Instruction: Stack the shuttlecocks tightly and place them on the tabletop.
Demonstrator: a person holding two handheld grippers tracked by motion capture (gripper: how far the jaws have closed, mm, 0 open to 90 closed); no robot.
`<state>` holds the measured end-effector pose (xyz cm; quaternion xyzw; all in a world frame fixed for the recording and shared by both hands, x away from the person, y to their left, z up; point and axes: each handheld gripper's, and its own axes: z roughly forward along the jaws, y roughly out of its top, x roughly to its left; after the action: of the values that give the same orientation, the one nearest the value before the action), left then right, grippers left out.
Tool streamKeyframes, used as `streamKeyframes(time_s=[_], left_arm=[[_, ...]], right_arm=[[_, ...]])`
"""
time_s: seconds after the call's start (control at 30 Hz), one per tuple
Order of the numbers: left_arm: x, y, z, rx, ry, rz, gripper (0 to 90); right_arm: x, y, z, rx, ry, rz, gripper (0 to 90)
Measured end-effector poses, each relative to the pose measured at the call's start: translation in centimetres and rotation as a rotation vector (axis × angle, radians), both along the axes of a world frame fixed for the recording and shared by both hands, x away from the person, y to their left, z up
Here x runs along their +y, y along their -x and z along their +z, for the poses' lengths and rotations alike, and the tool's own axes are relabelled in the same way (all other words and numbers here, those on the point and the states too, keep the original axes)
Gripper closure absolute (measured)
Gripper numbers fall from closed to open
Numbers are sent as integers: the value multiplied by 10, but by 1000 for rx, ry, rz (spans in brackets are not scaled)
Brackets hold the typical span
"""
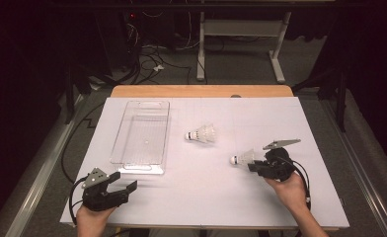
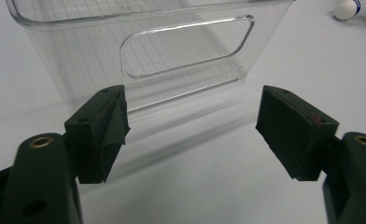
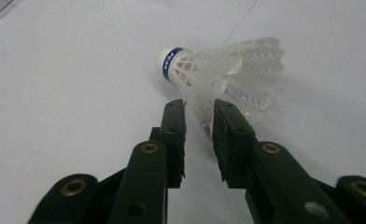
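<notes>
Nearest the high view's lower edge: left gripper [image 1: 125, 183], black, held in the person's left hand [image 1: 90, 217] at the near left corner of the white table top [image 1: 201, 197]. Jaws stand wide apart with nothing between them; in the left gripper view the two pads frame bare table, and the clear plastic bin [image 2: 139, 51] stands just beyond them, apart from both pads.

Right gripper [image 1: 251, 166], black, held in the right hand [image 1: 292, 190] at the near right of the table, pointing left. Jaws narrowed around the edge of the near shuttlecock's skirt. In the right gripper view the fingertips [image 3: 174, 114] sit on either side of the lower skirt vanes; the skirt fills the slot between them, and a firm pinch cannot be told for certain.

Near shuttlecock [image 3: 223, 77]: white plastic skirt, white cork head with a blue band, lying on its side on the table, head pointing away from the gripper.

Second shuttlecock [image 1: 202, 134]: same kind, lying on its side near the table's middle, well apart from both grippers, just right of the bin.

Clear plastic bin: oblong, ribbed floor, cut-out handle at each end, standing on the left half of the table.
</notes>
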<state>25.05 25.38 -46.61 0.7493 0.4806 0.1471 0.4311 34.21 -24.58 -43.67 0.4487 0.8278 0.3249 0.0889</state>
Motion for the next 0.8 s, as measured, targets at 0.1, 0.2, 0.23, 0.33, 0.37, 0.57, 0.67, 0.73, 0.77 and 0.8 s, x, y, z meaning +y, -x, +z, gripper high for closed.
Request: streamKeyframes(time_s=[0.1, 0.2, 0.23, 0.33, 0.37, 0.57, 0.67, 0.73, 0.77, 0.8], left_arm=[[0, 0, 0, 0, 0, 0, 261], [0, 0, 0, 1, 0, -1, 261], [0, 0, 0, 0, -1, 0, 262], [0, 0, 0, 2, -3, -1, 262], [0, 0, 0, 2, -3, -1, 262], [0, -1, 0, 1, -2, 0, 262], [0, -1, 0, 1, -4, -1, 262], [0, 0, 0, 0, -1, 1, 262], [0, 0, 0, -1, 0, 3, 262], [0, 0, 0, 1, 1, 3, 262]], right_arm=[[1, -1, 0, -4, -5, 4, 789], [2, -2, 0, -5, 2, 10, 817], [3, -2, 0, -1, 2, 9, 827], [4, -3, 0, -5, 2, 20, 861], [5, -2, 0, -4, 0, 22, 871], [7, -3, 2, -9, 6, 44, 899], [9, -3, 4, -10, 10, 57, 900], [11, -2, 5, -8, 11, 63, 900], [11, -2, 6, -8, 12, 65, 900], [12, -3, 7, -11, 10, 70, 900]])
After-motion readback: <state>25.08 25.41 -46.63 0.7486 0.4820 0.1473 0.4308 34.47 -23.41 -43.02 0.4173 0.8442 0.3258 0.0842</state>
